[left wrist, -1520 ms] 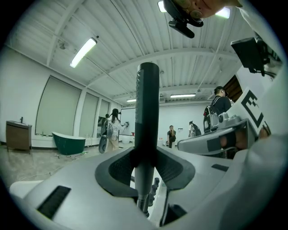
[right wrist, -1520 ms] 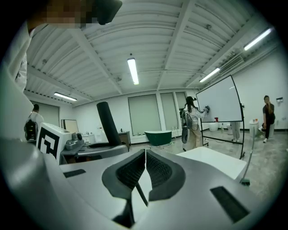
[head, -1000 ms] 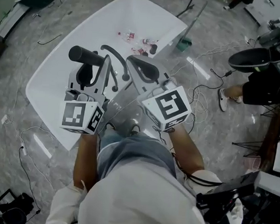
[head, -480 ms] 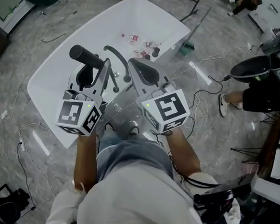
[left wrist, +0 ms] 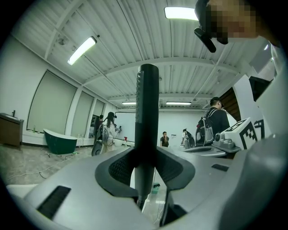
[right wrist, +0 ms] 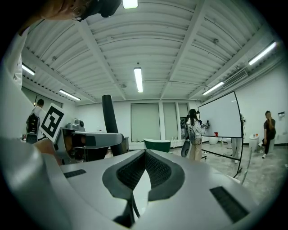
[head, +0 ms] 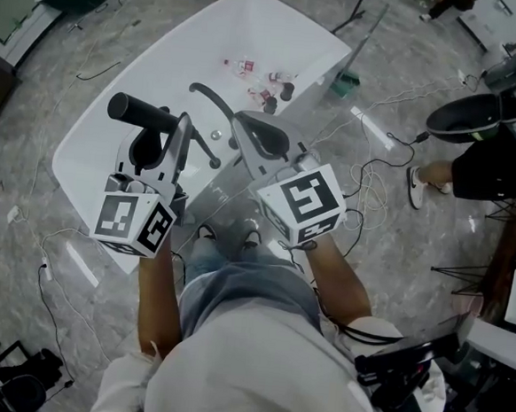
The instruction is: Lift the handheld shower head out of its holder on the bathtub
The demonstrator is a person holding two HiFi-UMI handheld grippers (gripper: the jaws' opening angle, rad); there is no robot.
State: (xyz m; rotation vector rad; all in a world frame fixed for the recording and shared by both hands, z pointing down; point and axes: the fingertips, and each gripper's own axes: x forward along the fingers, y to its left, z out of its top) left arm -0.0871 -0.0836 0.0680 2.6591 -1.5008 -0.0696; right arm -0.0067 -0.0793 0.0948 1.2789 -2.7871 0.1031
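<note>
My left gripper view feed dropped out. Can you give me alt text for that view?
The left gripper has its jaws closed on the dark handheld shower head, which stands upright between them. Behind it is a large bright hall, with a green bathtub at far left and several people standing in the distance.

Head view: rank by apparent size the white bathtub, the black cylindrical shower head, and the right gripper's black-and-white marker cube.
1. White bathtub
2. Right black-and-white marker cube, though it is nearer the camera
3. Black cylindrical shower head

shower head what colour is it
The shower head is black, clearest in the left gripper view.
</note>
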